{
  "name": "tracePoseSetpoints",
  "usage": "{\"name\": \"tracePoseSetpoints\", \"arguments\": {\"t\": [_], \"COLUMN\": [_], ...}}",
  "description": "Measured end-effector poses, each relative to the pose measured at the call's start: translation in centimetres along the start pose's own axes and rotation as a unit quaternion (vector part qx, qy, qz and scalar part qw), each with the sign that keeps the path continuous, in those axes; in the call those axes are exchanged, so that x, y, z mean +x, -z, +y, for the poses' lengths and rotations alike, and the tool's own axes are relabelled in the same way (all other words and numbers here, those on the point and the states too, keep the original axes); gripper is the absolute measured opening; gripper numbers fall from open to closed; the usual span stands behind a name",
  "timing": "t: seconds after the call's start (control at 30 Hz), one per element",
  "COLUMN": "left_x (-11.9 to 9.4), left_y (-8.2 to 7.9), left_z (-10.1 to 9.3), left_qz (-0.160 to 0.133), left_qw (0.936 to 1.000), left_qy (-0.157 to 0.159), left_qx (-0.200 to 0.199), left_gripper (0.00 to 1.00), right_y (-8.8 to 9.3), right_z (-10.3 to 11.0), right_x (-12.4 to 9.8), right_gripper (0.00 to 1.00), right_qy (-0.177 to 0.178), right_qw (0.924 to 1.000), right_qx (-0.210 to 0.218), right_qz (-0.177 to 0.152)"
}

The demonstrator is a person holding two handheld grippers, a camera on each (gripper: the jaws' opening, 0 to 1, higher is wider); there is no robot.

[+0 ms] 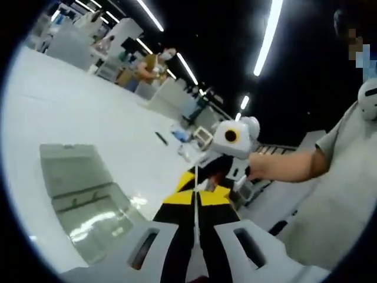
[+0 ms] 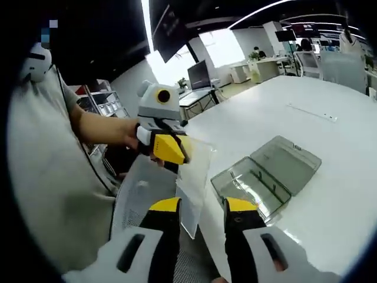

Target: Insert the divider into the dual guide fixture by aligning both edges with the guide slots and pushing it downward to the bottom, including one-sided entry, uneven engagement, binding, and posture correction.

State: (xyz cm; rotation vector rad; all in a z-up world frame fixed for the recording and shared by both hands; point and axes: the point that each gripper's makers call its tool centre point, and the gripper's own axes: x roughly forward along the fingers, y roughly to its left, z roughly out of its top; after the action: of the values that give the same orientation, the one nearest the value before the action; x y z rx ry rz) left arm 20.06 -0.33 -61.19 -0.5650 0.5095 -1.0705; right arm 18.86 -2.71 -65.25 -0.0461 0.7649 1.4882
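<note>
In the left gripper view, the left gripper (image 1: 195, 200) is pinching the thin clear plastic divider sheet (image 1: 195, 233) edge-on between its yellow-and-black fingers (image 1: 178, 199), which are sitting almost together on the sheet. Opposite it, the right gripper (image 1: 219, 180) is meeting the same sheet at its far end, with a person's hand (image 1: 268, 166) behind it. In the right gripper view, the right gripper (image 2: 202, 207) is showing yellow-tipped fingers (image 2: 165, 206) standing apart, with the sheet's lower corner lying between them; whether they are pressing it I cannot tell. The left gripper (image 2: 171, 150) is clamping the sheet's upper edge there. The divider (image 2: 194, 177) is hanging in the air off the near edge of the white table (image 2: 330, 106), tilted. The clear rectangular two-compartment guide fixture (image 2: 265, 174) is lying flat on the table near that edge, apart from the sheet.
</note>
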Motion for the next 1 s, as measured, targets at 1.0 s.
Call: {"name": "tracePoseSetpoints", "arguments": {"t": [1.0], "left_x": [-0.3], "left_y": [-0.7], "left_z": [-1.5], "left_qz": [-0.013], "left_qw": [0.9971], "left_qy": [0.075], "left_qx": [0.010], "left_gripper": [0.00], "right_y": [-1.8], "right_z": [3.0], "right_x": [0.5], "right_gripper": [0.07], "right_qy": [-0.127], "right_qw": [0.9895], "right_qx": [0.049], "right_qz": [-0.049]}}
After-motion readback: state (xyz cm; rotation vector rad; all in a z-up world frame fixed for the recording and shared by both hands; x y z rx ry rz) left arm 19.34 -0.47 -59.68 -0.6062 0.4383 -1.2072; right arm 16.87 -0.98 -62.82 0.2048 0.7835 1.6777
